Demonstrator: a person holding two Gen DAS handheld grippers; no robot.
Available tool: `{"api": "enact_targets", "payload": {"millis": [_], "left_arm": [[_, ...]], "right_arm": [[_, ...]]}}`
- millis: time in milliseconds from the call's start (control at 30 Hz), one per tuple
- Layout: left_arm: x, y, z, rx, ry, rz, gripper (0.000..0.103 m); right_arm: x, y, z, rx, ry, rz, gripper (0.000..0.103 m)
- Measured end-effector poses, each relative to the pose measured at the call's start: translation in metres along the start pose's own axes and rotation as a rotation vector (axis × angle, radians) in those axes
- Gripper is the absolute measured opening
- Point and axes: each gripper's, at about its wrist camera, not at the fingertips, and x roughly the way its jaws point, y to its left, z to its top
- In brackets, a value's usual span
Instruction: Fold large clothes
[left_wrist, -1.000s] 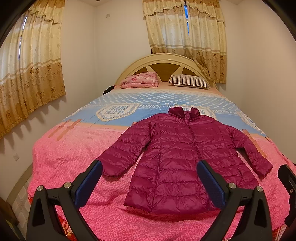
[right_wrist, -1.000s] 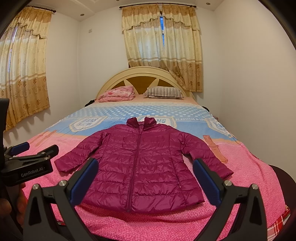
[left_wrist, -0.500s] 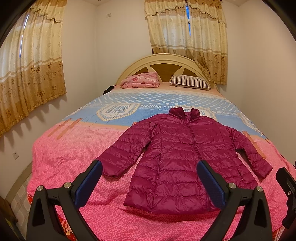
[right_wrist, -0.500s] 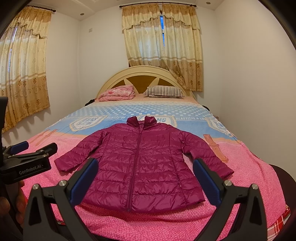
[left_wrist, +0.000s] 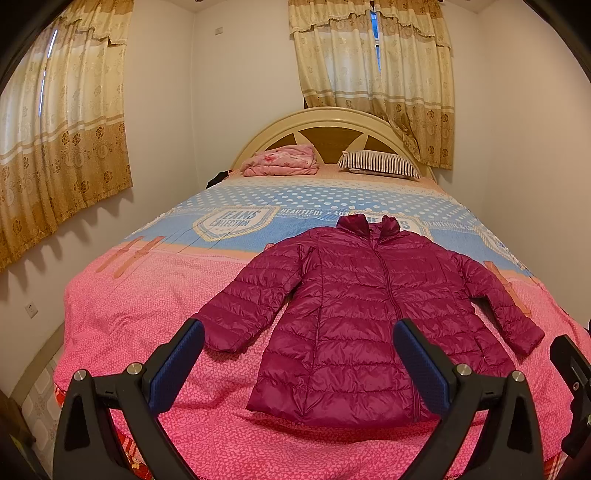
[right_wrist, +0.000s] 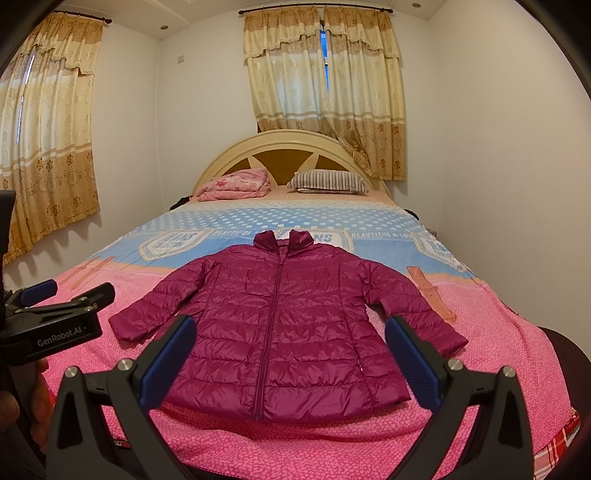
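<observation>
- Work item: a magenta quilted jacket (left_wrist: 373, 317) lies front-up on the bed (left_wrist: 147, 306), collar toward the headboard (left_wrist: 332, 122), hem toward the foot edge nearest the cameras.
- Garment state: the zipper appears closed along the centre line. Both sleeves are spread outward and downward, clear of the torso. No panel is turned over on itself.
- Left gripper (left_wrist: 299, 358): held above the foot of the bed, short of the hem. The jaws stand wide apart with nothing between the blue pads (left_wrist: 177, 363). No contact with the fabric is visible.
- Right gripper (right_wrist: 291, 354): held at similar height, roughly centred on the jacket's lower half. The jaws stand wide apart and empty. No contact with the fabric is visible.
- Cross-check: the left gripper's body also shows at the left edge of the right wrist view, beside the jacket's sleeve end (right_wrist: 129, 326) but apart from it.
- Progress: judged from the flat layout, no fold is made. The garment is only spread and ready.
- Remaining work: all folds are still to be done, likely the sleeves inward over the torso, then the body folded hem toward collar.
- Surroundings: a pink folded blanket (left_wrist: 280, 160) and a striped pillow (left_wrist: 378, 164) rest at the head end, well apart from the jacket.
</observation>
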Motion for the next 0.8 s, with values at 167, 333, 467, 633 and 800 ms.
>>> {"api": "enact_targets", "payload": {"millis": [167, 333, 467, 633, 800], "left_arm": [[0.0001, -0.0002, 0.0000, 0.001, -0.002, 0.000, 0.102], [0.0002, 0.0002, 0.0001, 0.000, 0.001, -0.001, 0.102], [0.0000, 0.0001, -0.0005, 0.000, -0.001, 0.000, 0.102], [0.0000, 0.0009, -0.0001, -0.003, -0.002, -0.001, 0.102], [0.0001, 0.0011, -0.0002, -0.001, -0.002, -0.001, 0.102]], "right_arm": [[-0.0003, 0.0012, -0.0016, 0.001, 0.002, -0.001, 0.103], [0.0003, -0.0004, 0.0004, 0.000, 0.003, 0.000, 0.103], [0.0004, 0.0004, -0.0010, 0.002, 0.004, 0.001, 0.103], [0.0008, 0.0006, -0.0011, 0.001, 0.004, 0.001, 0.103], [0.0008, -0.0006, -0.0002, 0.002, 0.006, 0.001, 0.103]]}}
